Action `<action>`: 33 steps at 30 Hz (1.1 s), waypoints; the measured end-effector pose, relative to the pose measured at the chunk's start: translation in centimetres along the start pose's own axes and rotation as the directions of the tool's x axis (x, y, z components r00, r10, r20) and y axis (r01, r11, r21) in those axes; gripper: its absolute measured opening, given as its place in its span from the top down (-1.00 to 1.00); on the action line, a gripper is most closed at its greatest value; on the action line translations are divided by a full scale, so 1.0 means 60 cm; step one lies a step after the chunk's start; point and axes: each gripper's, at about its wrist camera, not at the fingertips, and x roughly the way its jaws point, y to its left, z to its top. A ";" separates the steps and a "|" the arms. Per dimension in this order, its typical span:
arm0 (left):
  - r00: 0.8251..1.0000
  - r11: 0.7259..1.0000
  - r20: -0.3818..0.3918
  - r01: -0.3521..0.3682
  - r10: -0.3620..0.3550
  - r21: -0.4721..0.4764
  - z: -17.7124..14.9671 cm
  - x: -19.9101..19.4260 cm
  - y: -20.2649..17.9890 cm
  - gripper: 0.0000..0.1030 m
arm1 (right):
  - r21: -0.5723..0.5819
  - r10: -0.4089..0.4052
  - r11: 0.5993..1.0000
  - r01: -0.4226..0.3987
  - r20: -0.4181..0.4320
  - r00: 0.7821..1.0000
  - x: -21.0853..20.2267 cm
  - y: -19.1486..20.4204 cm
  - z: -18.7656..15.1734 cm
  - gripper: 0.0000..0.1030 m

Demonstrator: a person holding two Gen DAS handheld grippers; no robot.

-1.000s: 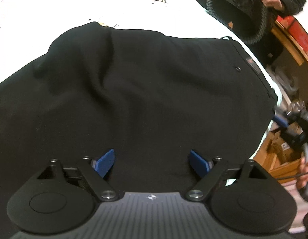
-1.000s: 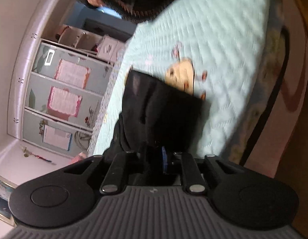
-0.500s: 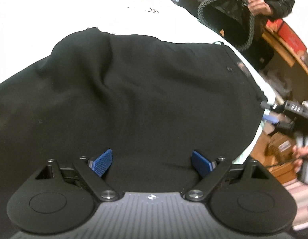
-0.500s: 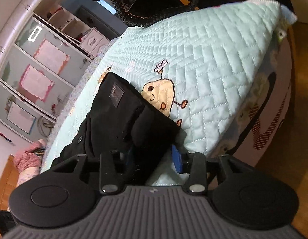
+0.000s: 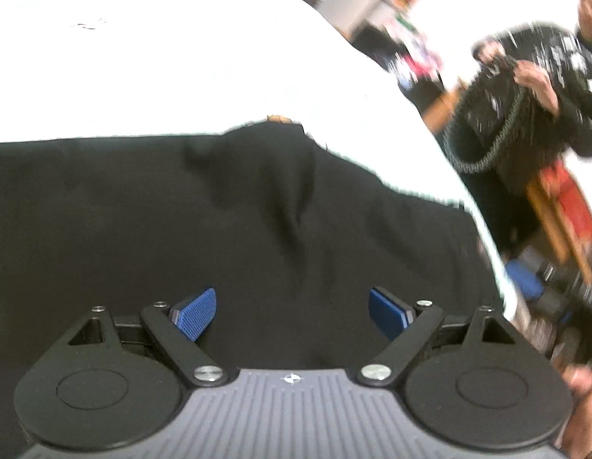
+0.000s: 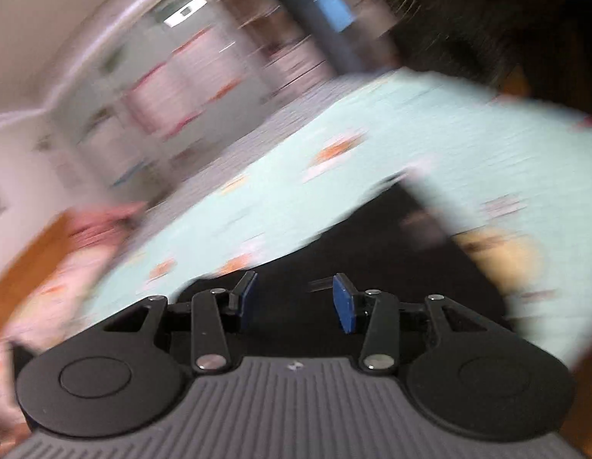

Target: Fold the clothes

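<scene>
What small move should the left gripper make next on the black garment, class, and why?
Probably lower the left gripper and close on the black garment. Its blue fingers stand wide apart and empty above the cloth, which lies spread and creased on the bed cover. The right gripper is open too, so nothing is held.

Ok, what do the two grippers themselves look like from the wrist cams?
Both look alike: the left gripper and right gripper have blue textured pads on black linkage arms with silver pivot screws, two round black discs, and a grey ribbed body bearing a small star-like mark. No cables visible.
</scene>
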 end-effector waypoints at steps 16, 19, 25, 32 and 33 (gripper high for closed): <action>0.963 0.931 0.188 0.239 -0.191 -0.277 0.139 0.064 0.044 -0.68 | 0.245 0.048 0.969 0.009 -0.228 0.972 0.248 -0.074 0.019 1.00; 0.969 0.943 0.172 0.216 -0.175 -0.255 0.171 0.058 0.062 -0.68 | 0.096 0.029 0.995 -0.010 -0.200 0.979 0.237 -0.056 0.004 0.97; 0.957 0.933 -0.112 0.227 -0.266 -0.279 0.238 0.137 0.089 -0.68 | 0.027 0.063 0.998 -0.060 -0.110 0.992 0.236 -0.065 -0.019 0.98; 0.865 0.957 -0.420 0.203 -0.274 -0.206 0.290 0.238 0.082 -0.70 | 0.024 0.092 0.996 -0.090 -0.088 0.992 0.220 -0.068 -0.027 0.97; 0.846 0.953 -0.448 0.209 -0.288 -0.218 0.297 0.255 0.086 -0.70 | 0.023 0.093 0.996 -0.092 -0.085 0.992 0.221 -0.067 -0.029 0.97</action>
